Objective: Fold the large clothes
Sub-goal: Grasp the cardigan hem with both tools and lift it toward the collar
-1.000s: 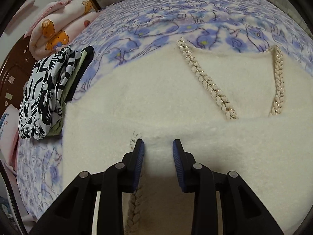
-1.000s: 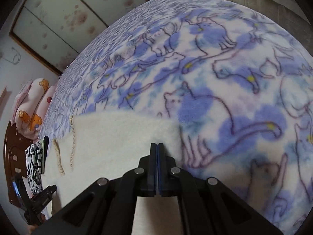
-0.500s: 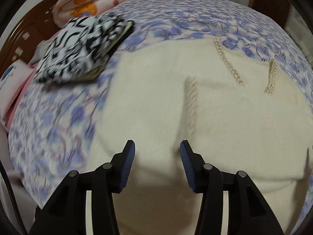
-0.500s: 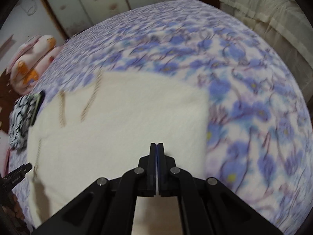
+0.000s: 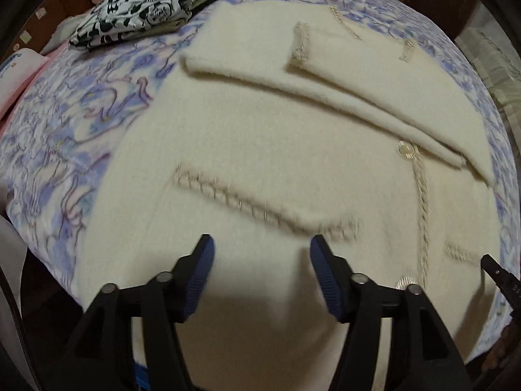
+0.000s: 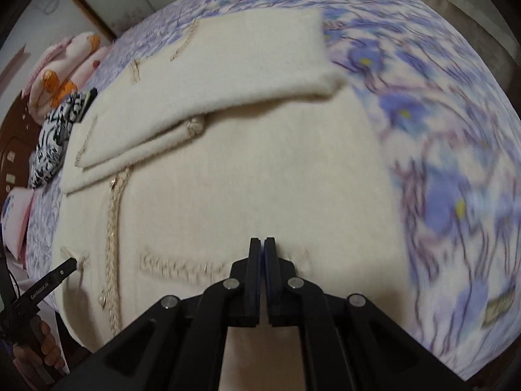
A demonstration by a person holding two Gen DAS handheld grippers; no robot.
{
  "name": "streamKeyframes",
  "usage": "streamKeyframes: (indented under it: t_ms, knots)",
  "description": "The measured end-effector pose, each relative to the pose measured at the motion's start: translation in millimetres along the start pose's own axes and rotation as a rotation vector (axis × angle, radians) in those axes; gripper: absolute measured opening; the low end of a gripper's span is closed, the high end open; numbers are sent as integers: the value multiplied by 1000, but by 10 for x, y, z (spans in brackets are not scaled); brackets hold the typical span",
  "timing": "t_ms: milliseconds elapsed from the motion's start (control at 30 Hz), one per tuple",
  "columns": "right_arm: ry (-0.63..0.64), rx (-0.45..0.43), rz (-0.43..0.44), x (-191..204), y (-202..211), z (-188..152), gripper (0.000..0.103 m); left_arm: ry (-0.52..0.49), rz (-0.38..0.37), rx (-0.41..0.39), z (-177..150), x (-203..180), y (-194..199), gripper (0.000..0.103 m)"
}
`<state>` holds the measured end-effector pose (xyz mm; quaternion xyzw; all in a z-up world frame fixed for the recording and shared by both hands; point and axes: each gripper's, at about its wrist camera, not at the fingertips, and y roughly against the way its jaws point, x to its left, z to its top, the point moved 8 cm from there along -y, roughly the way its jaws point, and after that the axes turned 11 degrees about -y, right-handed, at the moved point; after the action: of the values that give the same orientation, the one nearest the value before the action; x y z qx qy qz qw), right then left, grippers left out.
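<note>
fuzzy cream cardigan (image 5: pixel 267 150) with braided trim lies on the bed (image 5: pixel 65 150), top folded over. left gripper (image 5: pixel 260 273) opening, nothing between; right gripper (image 6: pixel 263 280) pressed together, empty. bare blanket at right.

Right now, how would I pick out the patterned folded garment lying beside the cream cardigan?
Start at the bed with the blue cat-print fleece blanket. The fluffy cream cardigan with braided trim fills its middle. At its far left lies the black-and-white graphic-print folded garment, the only dark, busy-patterned cloth there.
</note>
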<state>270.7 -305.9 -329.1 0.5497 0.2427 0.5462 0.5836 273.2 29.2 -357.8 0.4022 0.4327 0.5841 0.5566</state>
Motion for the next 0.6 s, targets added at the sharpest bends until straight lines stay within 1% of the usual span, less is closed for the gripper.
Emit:
streamKeyframes:
  t_ms: [33, 67, 133, 200, 300, 400, 467, 500, 567, 600]
  knots:
    - [-15, -21, 4, -47, 58, -56, 2, -9, -18, 8, -52, 13, 19, 62]
    - [-28, -18, -14, -100, 98, -122, 2, -20, -29, 22, -134, 37, 40, 62]
    - [-72, -3, -57, -236, 187, -268, 2, -45, -28, 52, -276, 117, 80, 62]
    - [-126, -10, -67, -363, 301, -408, 2, -63, -24, 81, -416, 236, 124, 62]
    - [-185, 34, -98, -555, 426, -698, 2, -79, -54, 123, -627, 421, 201, 62]
    - [-276, 90, -84, -731, 540, -1014, 2, -76, -69, 149, -770, 615, 300, 62]
    - [-328, 103, -89, -869, 625, -1171, 2, -55, -81, 148, -821, 751, 361, 69]
    - [-350, 103, -88, -929, 662, -1236, 4, -47, -83, 146, -832, 846, 368, 70]
    - [-386, 100, -108, -1031, 709, -1335, 20, -36, -77, 153, -869, 995, 386, 70]
    - [-400, 95, -118, -1079, 723, -1371, 34, -31, -75, 168, -890, 1071, 377, 70]
